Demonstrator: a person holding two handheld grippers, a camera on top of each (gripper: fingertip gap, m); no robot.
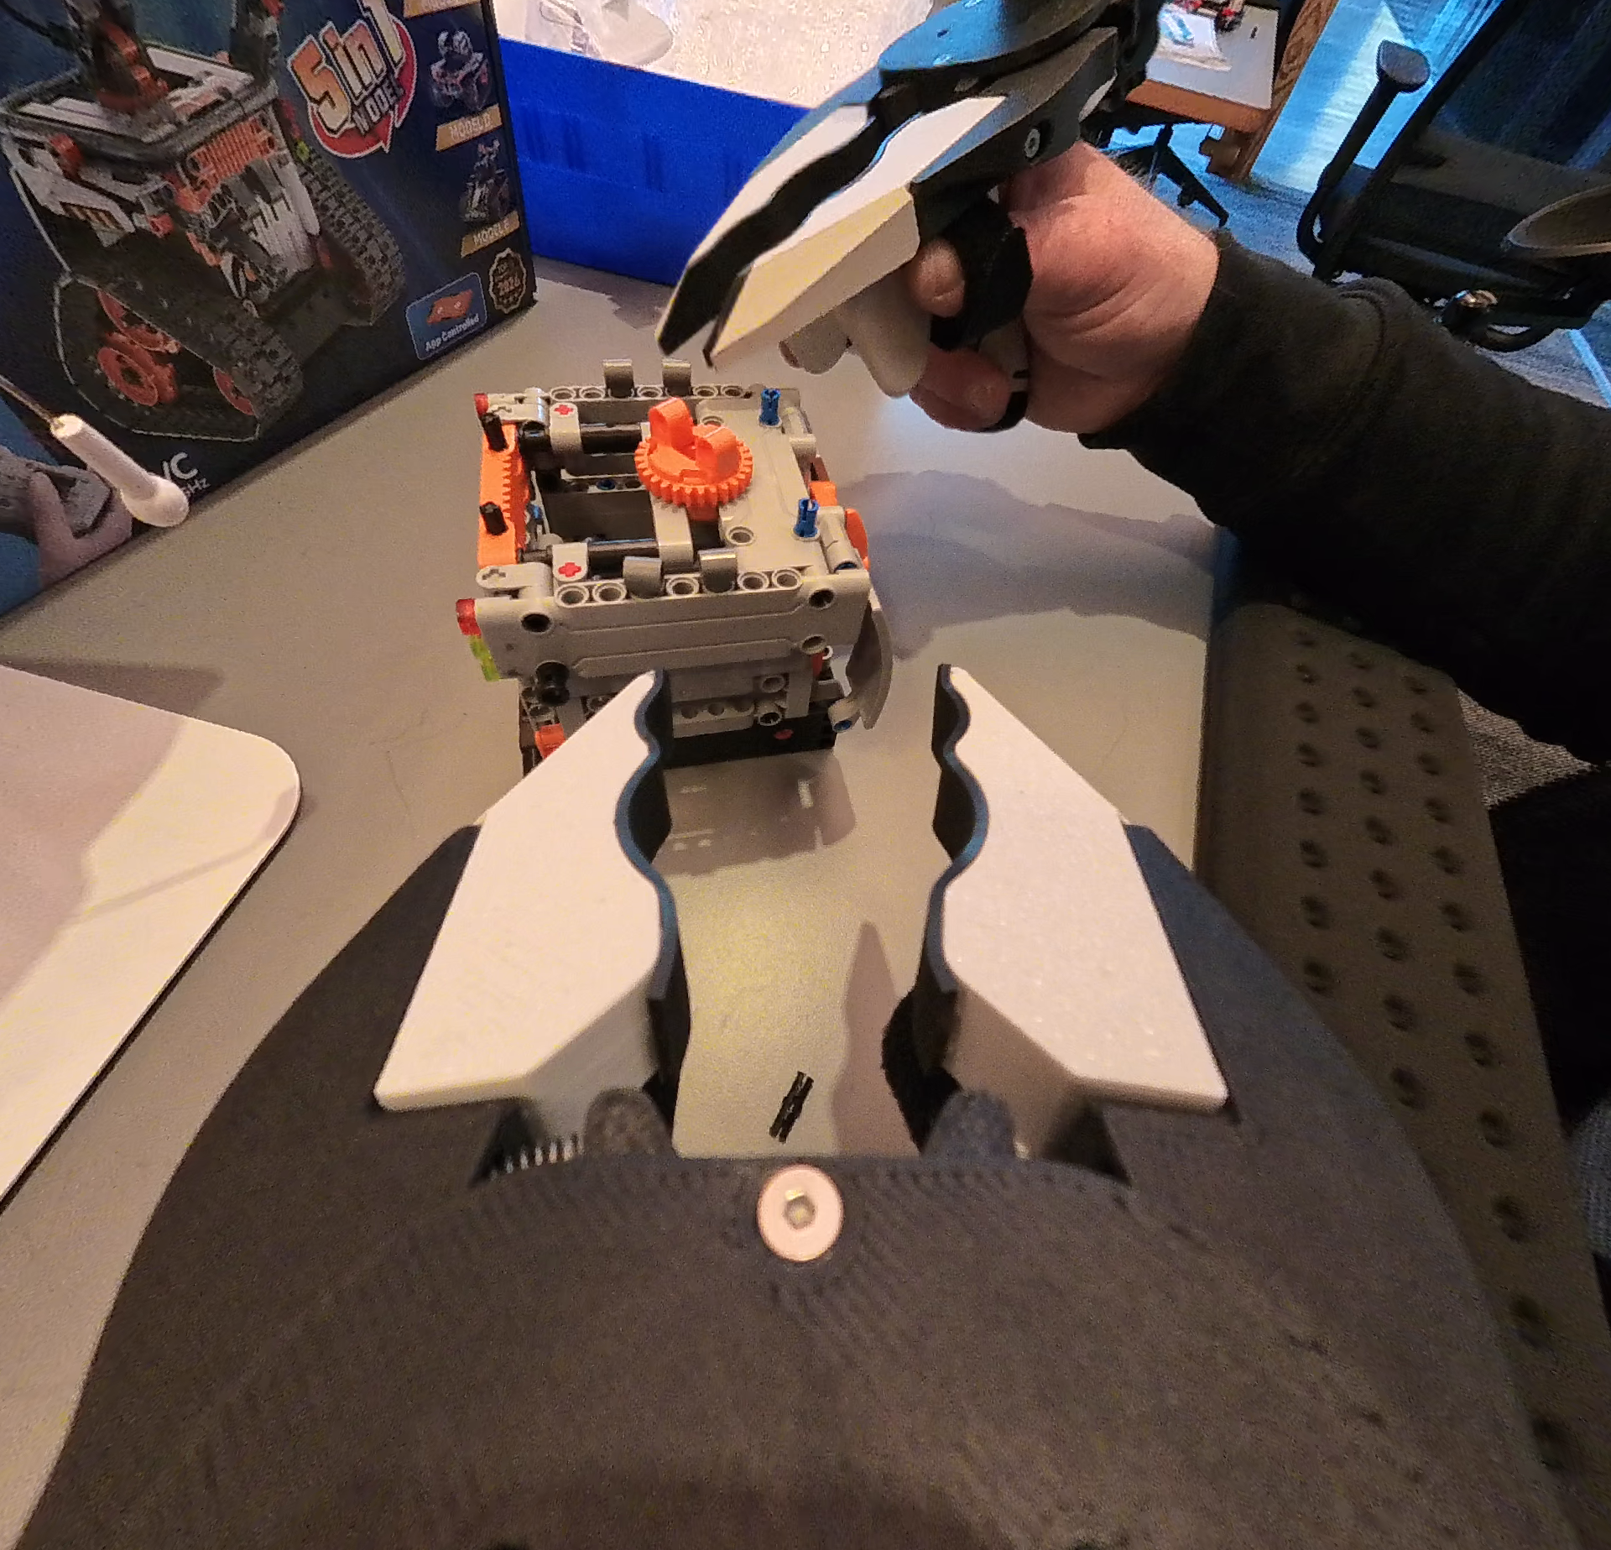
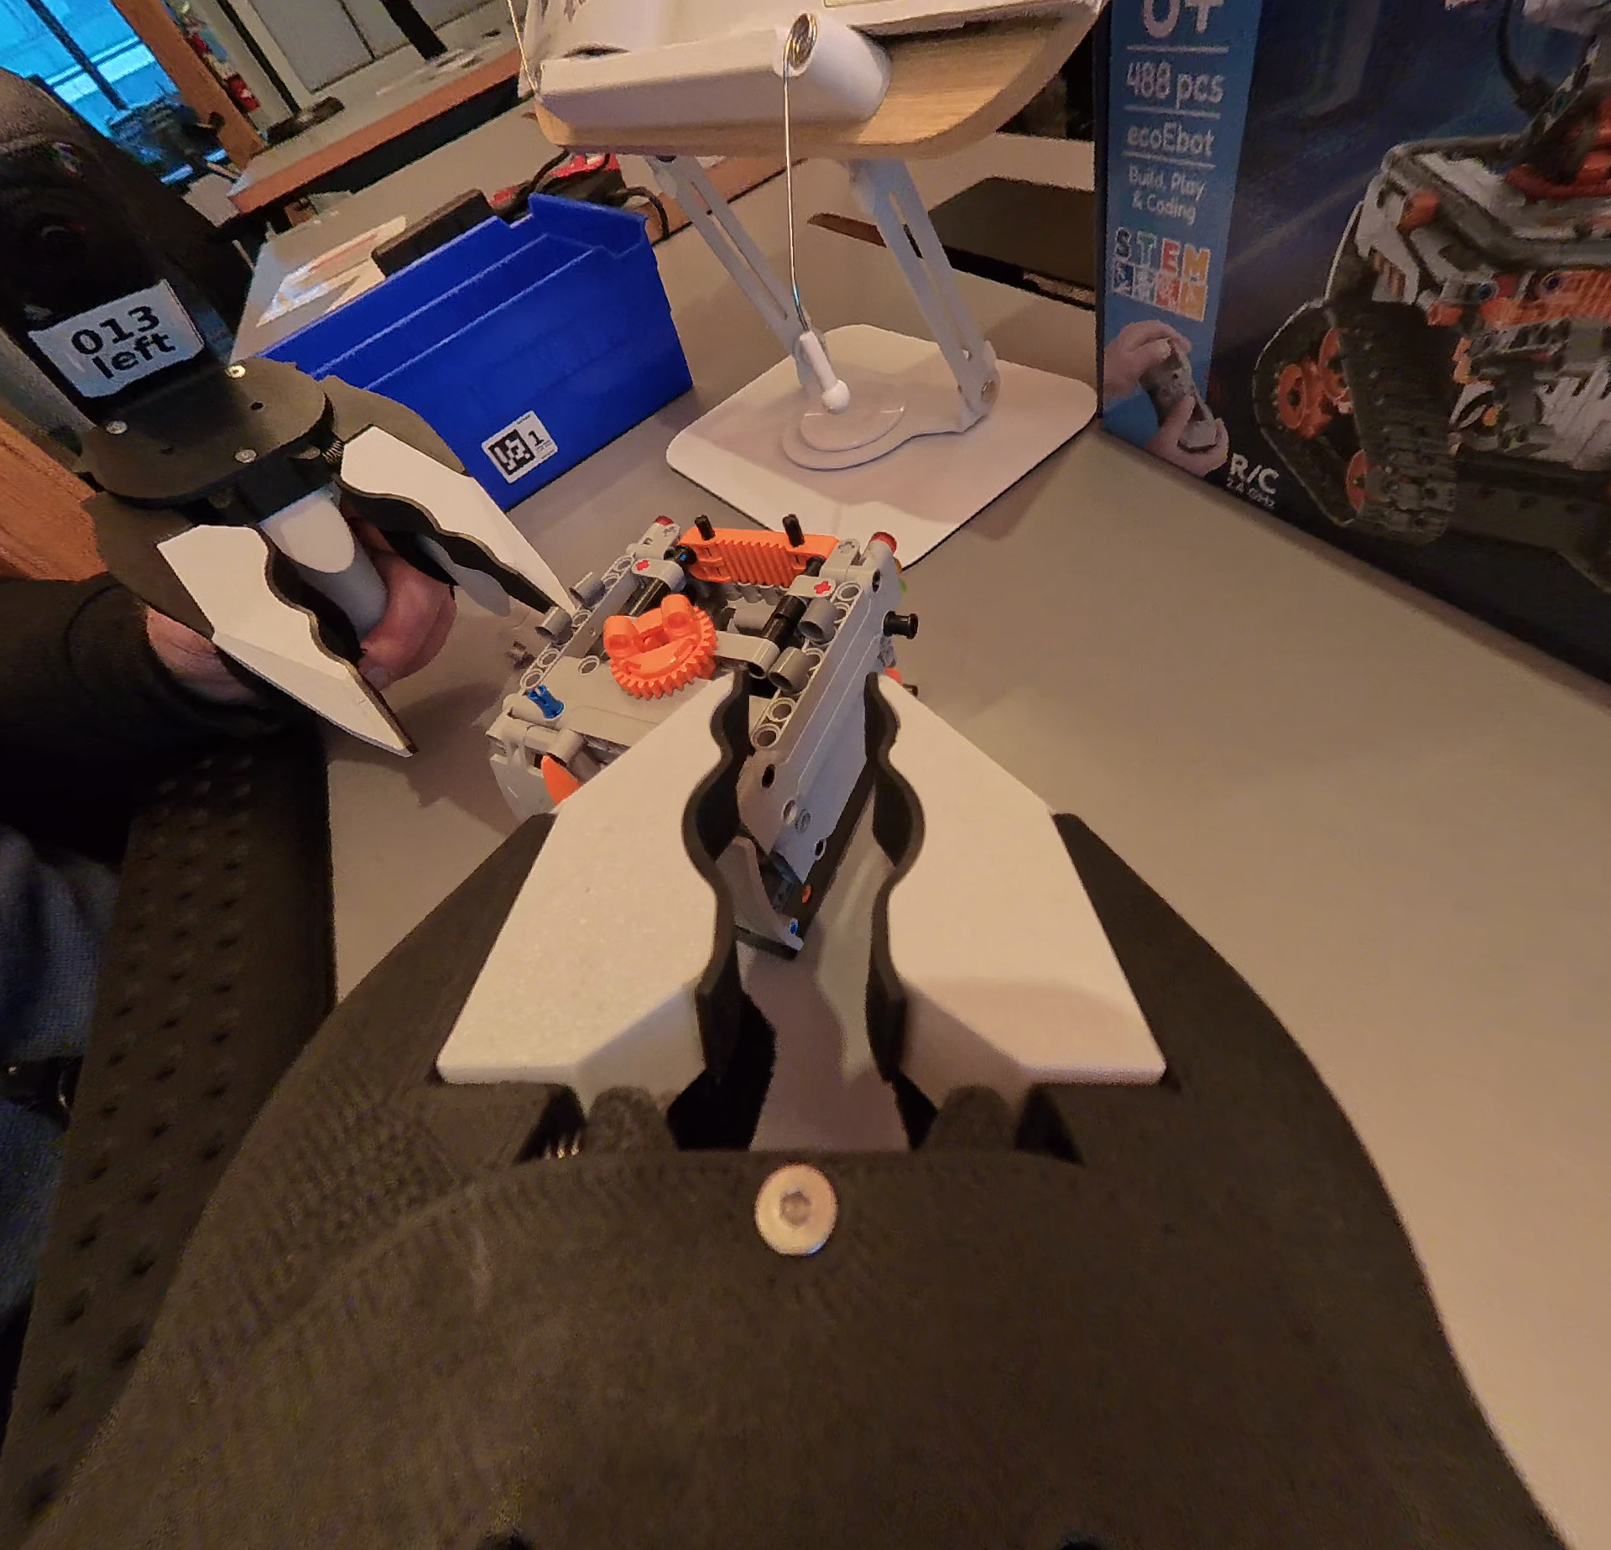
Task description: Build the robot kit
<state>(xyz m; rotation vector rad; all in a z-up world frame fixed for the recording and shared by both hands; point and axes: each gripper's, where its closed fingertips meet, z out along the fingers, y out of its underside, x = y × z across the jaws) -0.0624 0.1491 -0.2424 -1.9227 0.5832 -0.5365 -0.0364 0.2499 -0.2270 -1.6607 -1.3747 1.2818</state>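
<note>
Left to right, left wrist view: a printed toy box (image 1: 244, 200) is standing at the desk's (image 1: 349, 636) far left, its top edge cut off by the frame; a white stand base (image 1: 113, 854) is lying nearer, only partly showing. At centre the grey-and-orange brick model (image 1: 671, 540) is sitting on the desk, an orange gear (image 1: 693, 462) on top — its lower part is hidden behind the left gripper (image 1: 798, 680), whose fingers are spread wide and holding nothing, just short of the model. Upper right, the right gripper (image 1: 689, 344) is hovering above the model, angled downward in a hand (image 1: 1072, 287); here its fingers are looking nearly together.

Right wrist view: the right gripper (image 2: 802, 680) is straddling the model's (image 2: 697, 662) right edge — whether its fingers are actually pinching it cannot be told. A blue bin (image 2: 488, 331) is standing behind.
</note>
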